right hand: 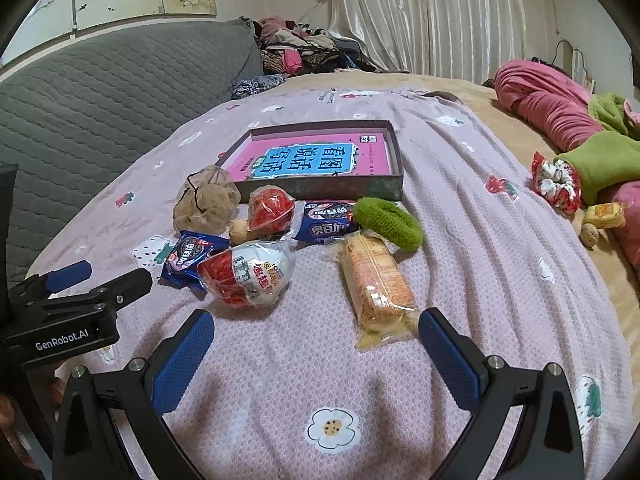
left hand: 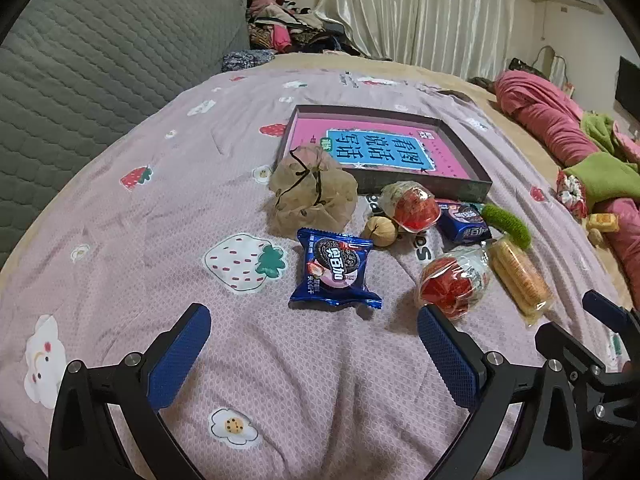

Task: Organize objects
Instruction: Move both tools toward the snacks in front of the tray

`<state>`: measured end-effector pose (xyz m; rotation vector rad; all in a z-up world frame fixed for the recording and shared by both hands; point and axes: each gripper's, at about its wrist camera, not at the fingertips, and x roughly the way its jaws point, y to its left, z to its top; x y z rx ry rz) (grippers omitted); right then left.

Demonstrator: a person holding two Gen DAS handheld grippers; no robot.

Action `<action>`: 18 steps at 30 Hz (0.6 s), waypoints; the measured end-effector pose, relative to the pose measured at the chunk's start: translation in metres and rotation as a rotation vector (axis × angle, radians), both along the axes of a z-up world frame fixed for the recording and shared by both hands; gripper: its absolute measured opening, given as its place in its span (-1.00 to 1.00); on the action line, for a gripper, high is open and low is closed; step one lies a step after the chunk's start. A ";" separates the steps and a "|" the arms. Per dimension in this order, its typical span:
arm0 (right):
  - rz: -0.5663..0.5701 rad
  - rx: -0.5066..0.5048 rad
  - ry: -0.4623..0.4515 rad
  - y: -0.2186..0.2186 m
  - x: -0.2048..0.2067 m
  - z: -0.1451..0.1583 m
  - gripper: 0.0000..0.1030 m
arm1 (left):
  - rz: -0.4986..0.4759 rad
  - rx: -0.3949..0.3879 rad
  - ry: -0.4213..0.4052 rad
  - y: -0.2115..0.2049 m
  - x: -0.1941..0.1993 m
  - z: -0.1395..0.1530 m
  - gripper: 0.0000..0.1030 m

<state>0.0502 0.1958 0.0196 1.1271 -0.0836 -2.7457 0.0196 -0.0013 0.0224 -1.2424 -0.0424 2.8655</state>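
Both grippers hang over the near part of the bed, and both are spread wide with nothing between their blue pads: the left gripper (left hand: 314, 332) sits short of the blue Oreo packet (left hand: 334, 270), the right gripper (right hand: 316, 338) short of the long biscuit pack (right hand: 374, 286). The snacks lie clustered mid-bed on the strawberry-print sheet (right hand: 480, 240), just in front of the shallow box (right hand: 394, 152) with the pink book (right hand: 312, 156) lying inside.

The right wrist view gives more on its side: a floral scrunchie (right hand: 556, 180), a small yellow packet (right hand: 606, 214) and a loose walnut (right hand: 590, 234) near the bed's right edge, well apart from the cluster. It also shows the green hair tie (right hand: 388, 222) as a full loop, touching the second Oreo packet (right hand: 326, 220). The left wrist view shows the mesh bag of nuts (left hand: 314, 196) against the box's near-left corner, a walnut (left hand: 380, 231) touching the far red egg toy (left hand: 412, 206), and the near red egg toy (left hand: 454, 284) at the left gripper's right fingertip.

Open sheet runs along the near edge and left toward the grey quilted headboard (left hand: 100, 60).
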 end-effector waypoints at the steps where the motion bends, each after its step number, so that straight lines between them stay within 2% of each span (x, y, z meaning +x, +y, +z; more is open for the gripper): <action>1: 0.000 -0.002 0.001 0.000 0.000 0.001 1.00 | -0.001 0.002 0.001 0.000 0.001 0.001 1.00; 18: -0.006 -0.016 0.040 -0.002 0.021 0.028 1.00 | 0.008 0.027 0.044 -0.008 0.029 0.025 1.00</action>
